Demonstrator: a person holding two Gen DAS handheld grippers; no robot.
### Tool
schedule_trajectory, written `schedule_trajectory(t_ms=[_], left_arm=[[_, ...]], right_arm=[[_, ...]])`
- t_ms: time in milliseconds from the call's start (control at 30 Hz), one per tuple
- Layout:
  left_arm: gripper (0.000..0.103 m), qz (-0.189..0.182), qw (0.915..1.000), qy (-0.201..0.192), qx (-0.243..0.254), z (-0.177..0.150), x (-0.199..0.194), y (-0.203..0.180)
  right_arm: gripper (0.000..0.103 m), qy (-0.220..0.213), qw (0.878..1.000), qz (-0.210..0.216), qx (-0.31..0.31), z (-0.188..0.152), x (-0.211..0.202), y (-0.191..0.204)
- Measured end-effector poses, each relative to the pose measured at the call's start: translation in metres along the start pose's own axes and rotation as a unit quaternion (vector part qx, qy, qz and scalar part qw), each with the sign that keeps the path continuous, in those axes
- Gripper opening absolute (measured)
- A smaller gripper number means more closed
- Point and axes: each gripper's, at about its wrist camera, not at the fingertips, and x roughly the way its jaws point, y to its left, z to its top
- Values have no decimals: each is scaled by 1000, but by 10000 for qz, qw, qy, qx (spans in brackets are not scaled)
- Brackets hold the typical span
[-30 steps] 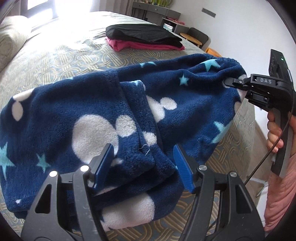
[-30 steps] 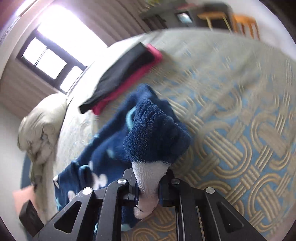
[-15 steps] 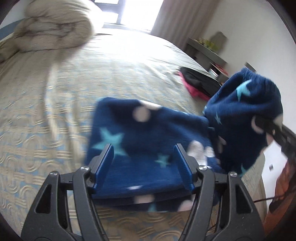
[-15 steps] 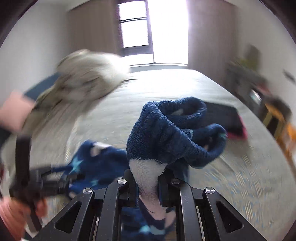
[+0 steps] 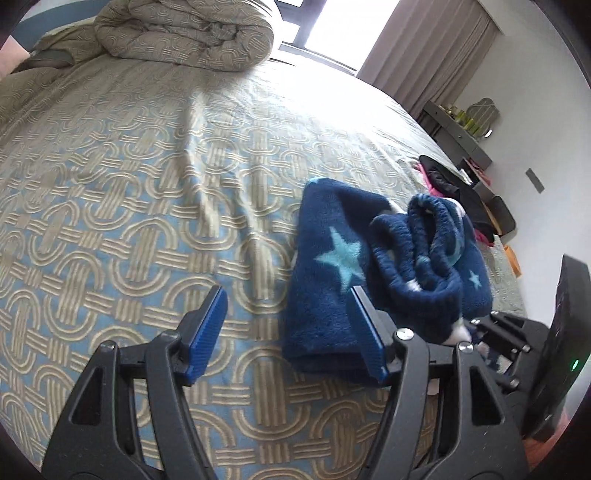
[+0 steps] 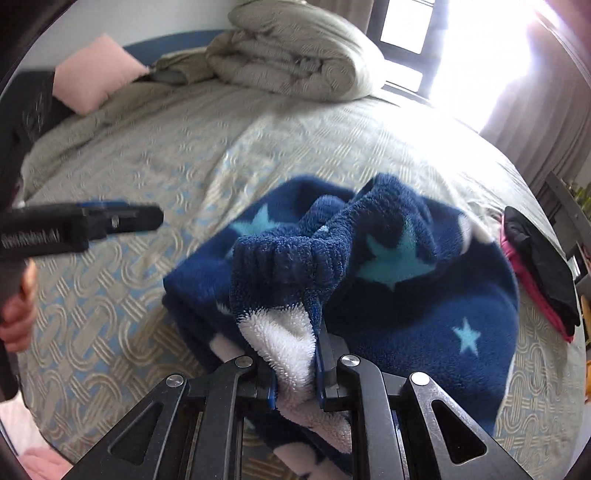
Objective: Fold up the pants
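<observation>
The pants (image 6: 424, 280) lie as a thick folded bundle on the bed (image 5: 147, 192), right of centre in the left wrist view and filling the middle of the right wrist view. The right tool (image 6: 297, 369) is clamped on a gathered edge of the pants, its pads drawn close with a wad of white and navy pile squeezed between them; this grip looks meant to carry the loose end over the layer already lying flat, so that the fold stacks up rather than spreads. The left tool (image 5: 288, 332) stands with its blue pads apart and nothing between them, low in its own frame over bare bedspread just left of the bundle, probably free to pin or smooth the fold. The fabric is plush fleece, deep navy with pale blue stars and white patches, soft and bulky, so it rolls into rounded ridges instead of sharp creases. The bedspread is a woven cover in blue with tan interlocking loops, lightly wrinkled. A rolled duvet (image 5: 184, 33) of similar beige cloth sits at the top of both frames, a pink pillow (image 6: 96, 70) at the upper left of the right view, and a flat stack of black and pink clothes (image 6: 539, 269) at the right edge.
</observation>
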Motion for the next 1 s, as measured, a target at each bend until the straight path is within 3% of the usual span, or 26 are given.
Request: schedule_trajectory(t_ms=[100,200,467,600,633,667,700,800,900,1000], left_arm=[[68,-504,9987,88,-44,9,7,-13],[77,-1151,9927,366,39,19,20,-32],[79,-1657,9784,1215,232,21,78,-84],[80,-1454,9797,1336,354,13,93,-103],[71,-1347,9813,1295,461,11,93,-106],[51,-1209,9829,1250,611,9,94,-109],[46,-1041,9837,1237,791,8,96,-113],[43,-908,9862,1102,842,8,91,-114],[42,-818,9875,989,910,9,83,-111],[42,-744,9882,940,951,9,81,-109]], right_arm=[[14,-49,9996,-110,-244,-5,-2,11],[15,-68,9990,-116,-431,-16,-6,11],[22,-146,9994,236,-201,-29,-16,-6],[24,-176,9992,365,-56,-33,-17,-17],[26,-182,9990,411,-36,-34,-18,-19],[28,-185,9986,488,-22,-35,-20,-21],[31,-184,9982,567,-2,-37,-23,-24],[43,-204,9962,835,112,-45,-37,-38],[45,-260,9937,1032,365,-58,-56,-66],[51,-380,9904,920,955,-72,-73,-109]])
